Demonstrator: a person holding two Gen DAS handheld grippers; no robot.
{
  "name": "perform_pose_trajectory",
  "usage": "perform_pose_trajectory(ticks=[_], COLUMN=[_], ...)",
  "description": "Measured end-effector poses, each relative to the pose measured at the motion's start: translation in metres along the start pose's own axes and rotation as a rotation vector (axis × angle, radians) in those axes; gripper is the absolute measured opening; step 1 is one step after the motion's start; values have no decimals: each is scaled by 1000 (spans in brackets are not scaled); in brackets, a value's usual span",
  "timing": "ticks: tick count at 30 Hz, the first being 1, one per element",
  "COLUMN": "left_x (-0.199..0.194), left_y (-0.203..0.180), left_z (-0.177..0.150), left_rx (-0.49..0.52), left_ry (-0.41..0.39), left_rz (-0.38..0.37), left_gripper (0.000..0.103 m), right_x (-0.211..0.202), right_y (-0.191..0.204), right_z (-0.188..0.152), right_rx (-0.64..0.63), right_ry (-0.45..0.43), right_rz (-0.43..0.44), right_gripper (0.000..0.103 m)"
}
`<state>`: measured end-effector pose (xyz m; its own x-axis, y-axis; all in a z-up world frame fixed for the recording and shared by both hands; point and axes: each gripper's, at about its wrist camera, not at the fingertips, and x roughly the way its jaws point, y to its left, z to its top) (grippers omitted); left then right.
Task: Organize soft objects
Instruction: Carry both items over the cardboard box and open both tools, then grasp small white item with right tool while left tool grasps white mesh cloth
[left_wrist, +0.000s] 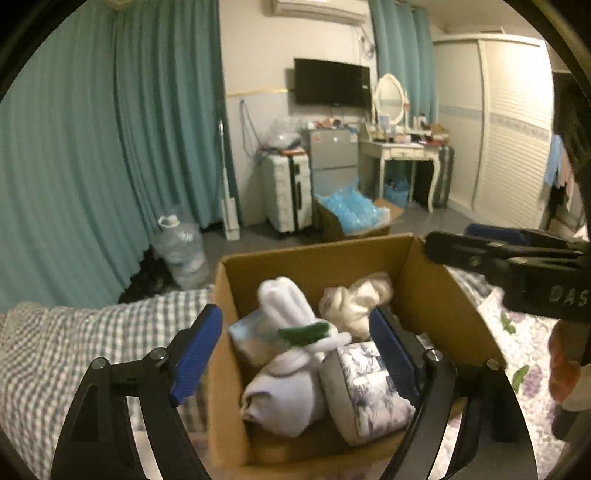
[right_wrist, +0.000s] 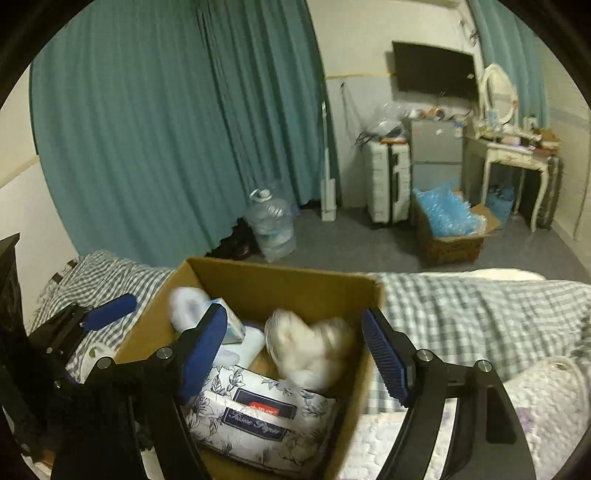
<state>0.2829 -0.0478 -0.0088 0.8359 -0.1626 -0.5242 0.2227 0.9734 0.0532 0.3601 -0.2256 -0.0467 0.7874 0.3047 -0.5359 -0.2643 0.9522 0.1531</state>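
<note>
An open cardboard box (left_wrist: 314, 258) sits on the bed and also shows in the right wrist view (right_wrist: 280, 282). In it lie a white rolled cloth with a green band (left_wrist: 291, 325), a cream fluffy item (left_wrist: 354, 299) (right_wrist: 310, 347), a floral tissue pack (left_wrist: 369, 391) (right_wrist: 258, 410) and a small light-blue pack (right_wrist: 231, 325). My left gripper (left_wrist: 295, 354) is open and empty above the box. My right gripper (right_wrist: 295, 350) is open and empty over the box's right part; the cream item below it is blurred. The right gripper also shows in the left wrist view (left_wrist: 517, 254).
The bed has a grey checked cover (right_wrist: 461, 314) and a floral quilt (left_wrist: 524, 354). On the floor beyond are a water jug (right_wrist: 271, 225), a white suitcase (left_wrist: 288, 192), a box of blue plastic (right_wrist: 448, 221) and a dressing table (left_wrist: 399, 151). Teal curtains hang at left.
</note>
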Motion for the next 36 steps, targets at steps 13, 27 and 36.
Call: perform_pose_trajectory(ticks=[13,27,36], left_x=[-184,-189,-153], left_y=[24,71,81], left_z=[-21,-135,-183], left_rx=[14,-111,-152], left_ry=[-156,-25,97], left_rz=[44,66,93], left_gripper=[83,83,83], right_x=[-175,-149,-66], right_y=[74,150,179], right_z=[-27,-147,-223], right_rx=[-95,-93,-168], right_ry=[-133,54,276], right_rz=[-124,-45,33], right_gripper=[99,99,99])
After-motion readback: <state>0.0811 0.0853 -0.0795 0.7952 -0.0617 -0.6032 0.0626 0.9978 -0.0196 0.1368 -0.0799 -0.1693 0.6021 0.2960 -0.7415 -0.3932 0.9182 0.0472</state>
